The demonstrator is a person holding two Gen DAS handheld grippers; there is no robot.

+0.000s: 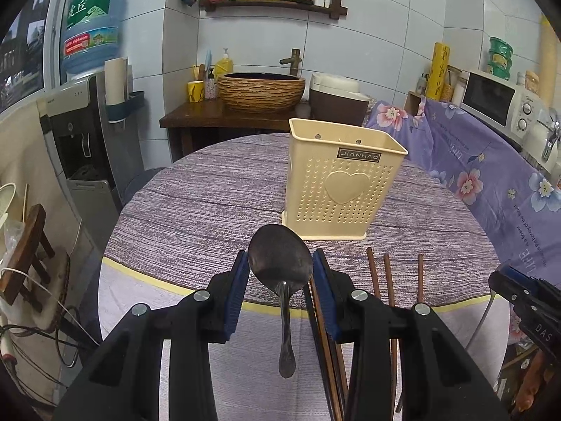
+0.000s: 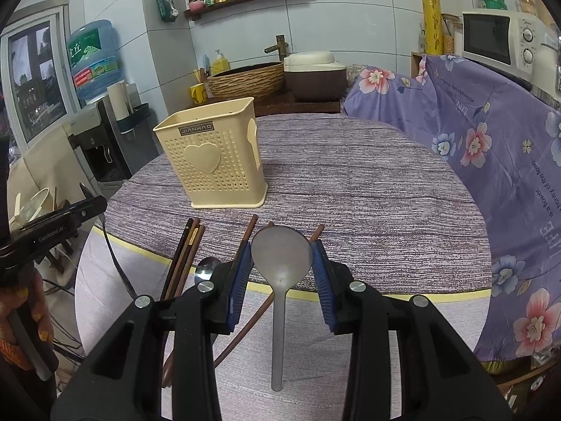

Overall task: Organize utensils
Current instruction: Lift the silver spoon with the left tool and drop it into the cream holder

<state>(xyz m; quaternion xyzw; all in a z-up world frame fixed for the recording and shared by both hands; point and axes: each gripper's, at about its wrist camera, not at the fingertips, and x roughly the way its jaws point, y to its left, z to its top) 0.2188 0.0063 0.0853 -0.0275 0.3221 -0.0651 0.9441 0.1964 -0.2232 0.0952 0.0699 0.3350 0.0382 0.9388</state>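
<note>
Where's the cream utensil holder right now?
The cream utensil holder stands upright on the round table, beyond both held spoons; right of centre in the left wrist view, left in the right.

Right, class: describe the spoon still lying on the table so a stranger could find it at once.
Start at the round table with the cream holder. Come to its near edge, left of the right tool, beside a bundle of chopsticks. There lies the small shiny spoon. Unlike the two larger, duller spoons gripped in the tools, nothing holds it.
</note>
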